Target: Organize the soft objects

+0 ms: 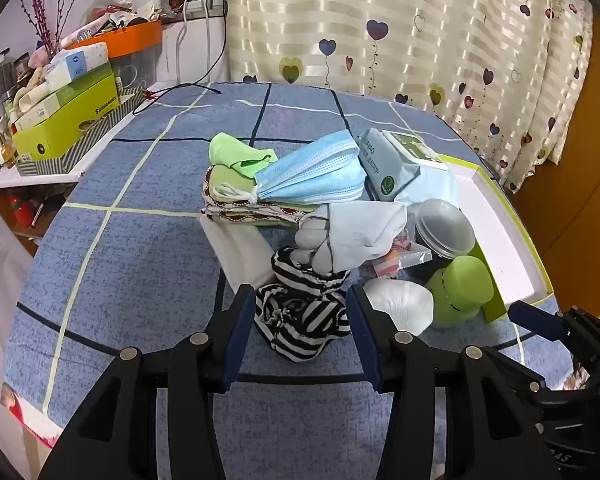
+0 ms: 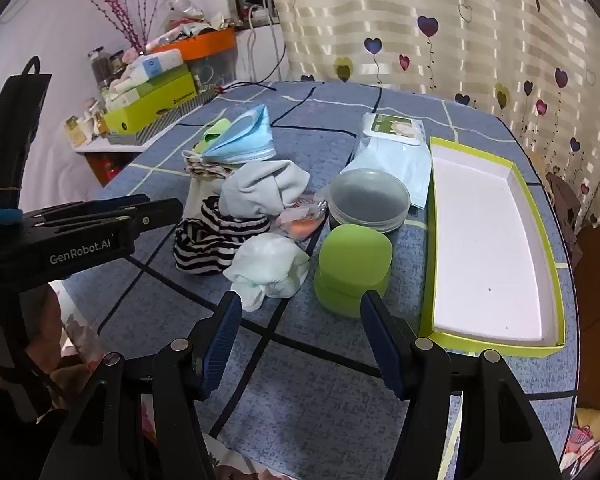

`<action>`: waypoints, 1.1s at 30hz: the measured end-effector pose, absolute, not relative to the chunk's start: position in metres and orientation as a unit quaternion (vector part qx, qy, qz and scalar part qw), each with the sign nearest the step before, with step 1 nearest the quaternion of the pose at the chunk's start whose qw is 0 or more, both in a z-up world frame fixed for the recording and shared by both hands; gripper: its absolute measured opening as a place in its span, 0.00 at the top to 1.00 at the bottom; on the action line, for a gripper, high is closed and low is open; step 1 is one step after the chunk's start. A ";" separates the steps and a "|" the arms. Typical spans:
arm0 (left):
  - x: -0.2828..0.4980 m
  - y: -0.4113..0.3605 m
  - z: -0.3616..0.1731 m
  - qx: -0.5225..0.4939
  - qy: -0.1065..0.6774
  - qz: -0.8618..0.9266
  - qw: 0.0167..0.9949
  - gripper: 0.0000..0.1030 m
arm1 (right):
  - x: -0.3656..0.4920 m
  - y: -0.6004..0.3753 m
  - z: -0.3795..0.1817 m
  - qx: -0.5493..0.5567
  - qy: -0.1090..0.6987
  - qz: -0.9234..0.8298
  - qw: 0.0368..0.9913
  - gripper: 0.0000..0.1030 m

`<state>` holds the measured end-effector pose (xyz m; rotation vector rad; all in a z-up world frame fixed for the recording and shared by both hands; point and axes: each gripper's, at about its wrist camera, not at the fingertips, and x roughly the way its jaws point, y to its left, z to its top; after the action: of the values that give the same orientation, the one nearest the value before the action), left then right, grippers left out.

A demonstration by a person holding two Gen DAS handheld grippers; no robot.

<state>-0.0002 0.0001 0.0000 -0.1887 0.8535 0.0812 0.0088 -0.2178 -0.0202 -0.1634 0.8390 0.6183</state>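
A black-and-white striped cloth (image 1: 300, 312) lies on the blue checked tablecloth between the fingers of my left gripper (image 1: 300, 318), which stands open without squeezing it. In the right wrist view the same gripper (image 2: 172, 206) hovers at the edge of that cloth (image 2: 208, 244). My right gripper (image 2: 300, 308) is open and empty, just short of a white cloth (image 2: 268, 268) and a green sponge (image 2: 354, 272). Behind them lie a pale grey sock (image 2: 260, 192), blue face masks (image 2: 244, 136) and a green cloth (image 1: 236, 156). An empty green-rimmed white box (image 2: 496, 346) sits to the right.
A lidded plastic tub (image 2: 368, 200) and a wipes pack (image 2: 392, 132) stand beside the box. A small plastic packet (image 2: 304, 220) lies among the cloths. A shelf with green and orange boxes (image 1: 68, 116) is at the left, and a heart-print curtain (image 1: 380, 32) hangs behind.
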 end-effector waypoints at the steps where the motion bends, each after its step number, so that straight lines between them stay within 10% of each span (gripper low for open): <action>1: 0.000 0.000 0.000 -0.091 0.414 0.039 0.905 0.53 | 0.009 -0.218 -0.020 -0.076 0.402 0.296 0.863 0.40; 33: -0.003 -0.006 -0.001 -0.079 0.421 0.035 0.903 0.53 | 0.006 -0.210 -0.015 -0.075 0.391 0.323 0.859 0.40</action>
<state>-0.0032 -0.0061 -0.0011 -0.1625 0.8700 0.0733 0.0055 -0.2096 -0.0146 -0.1572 0.8203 0.6784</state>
